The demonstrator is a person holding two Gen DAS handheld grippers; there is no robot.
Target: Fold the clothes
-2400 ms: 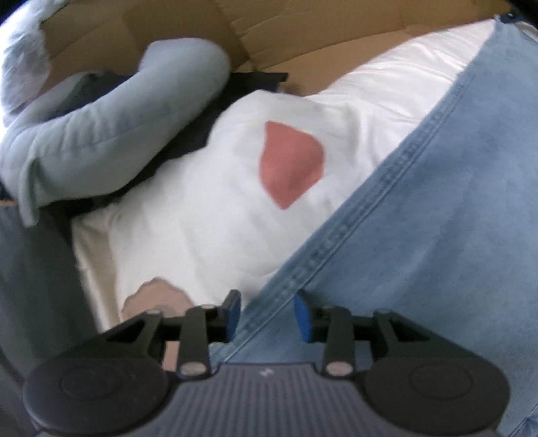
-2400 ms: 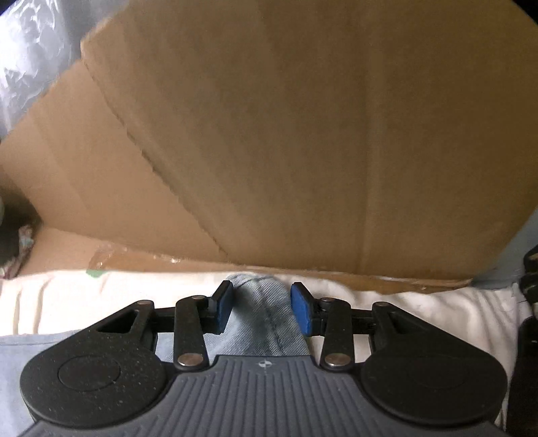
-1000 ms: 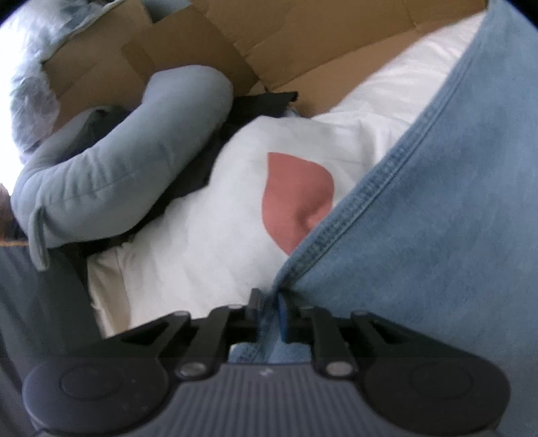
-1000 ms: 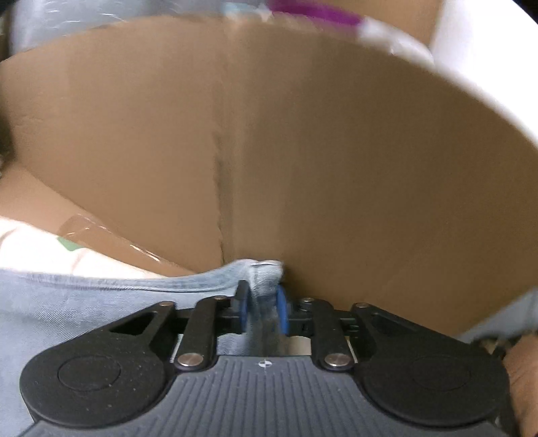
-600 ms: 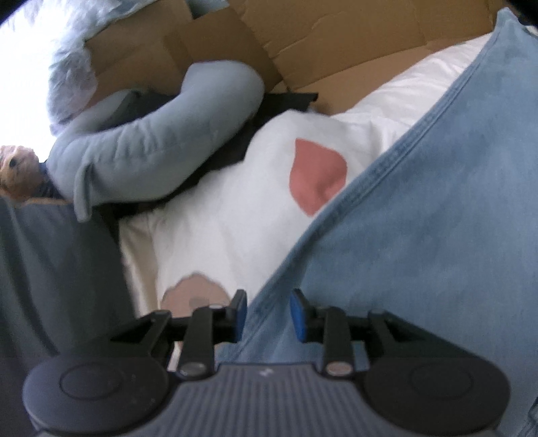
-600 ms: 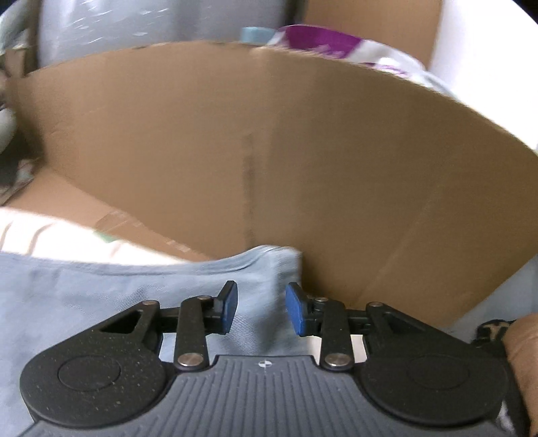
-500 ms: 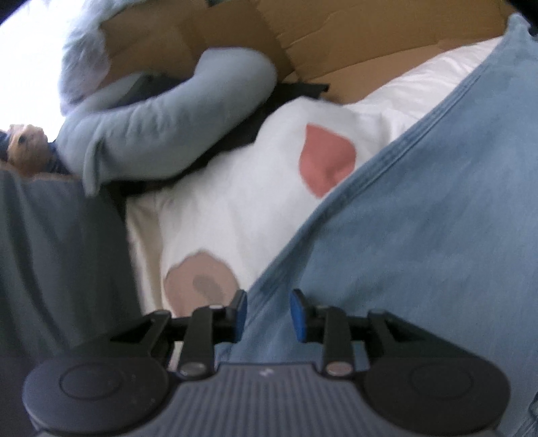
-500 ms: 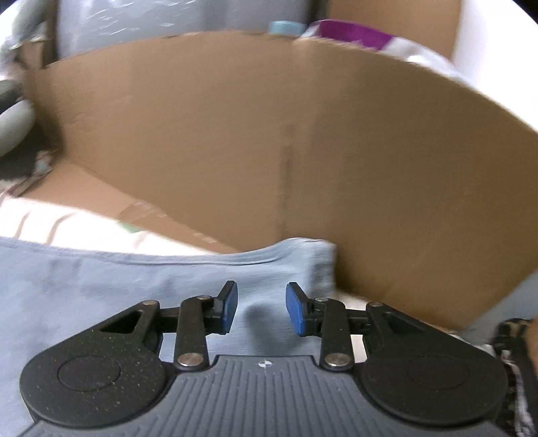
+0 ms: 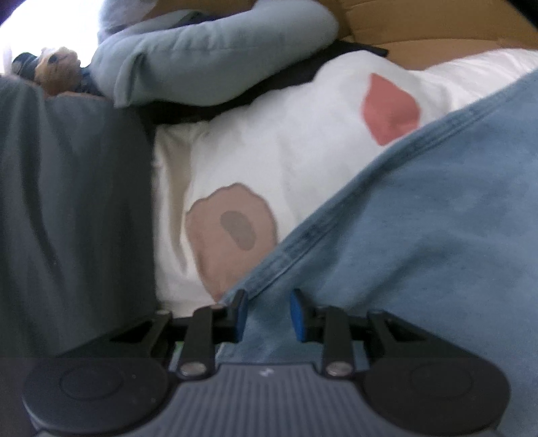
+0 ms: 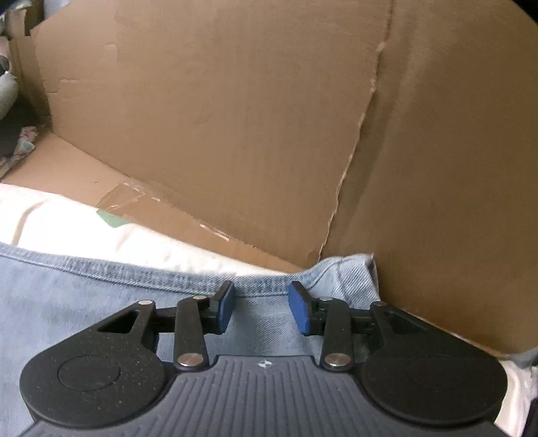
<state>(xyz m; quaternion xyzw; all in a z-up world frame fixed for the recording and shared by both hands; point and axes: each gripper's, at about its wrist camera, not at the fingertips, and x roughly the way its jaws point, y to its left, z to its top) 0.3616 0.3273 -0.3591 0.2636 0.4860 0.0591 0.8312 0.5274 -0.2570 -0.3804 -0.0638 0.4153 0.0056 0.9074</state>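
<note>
Denim garment [image 9: 420, 235] lies flat over a white patterned sheet [image 9: 269, 151]. Left gripper [image 9: 265, 314] and right gripper [image 10: 260, 311] both hover released over its stitched hem, jaws apart.

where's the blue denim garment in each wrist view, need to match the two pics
Left wrist: the blue denim garment fills the right and lower right, its stitched edge running diagonally down to the open left gripper.
Right wrist: it spans the lower left, with a corner bunched against the cardboard wall right of the open right gripper.
Shared landmark: the brown cardboard behind the white bedding.
</note>
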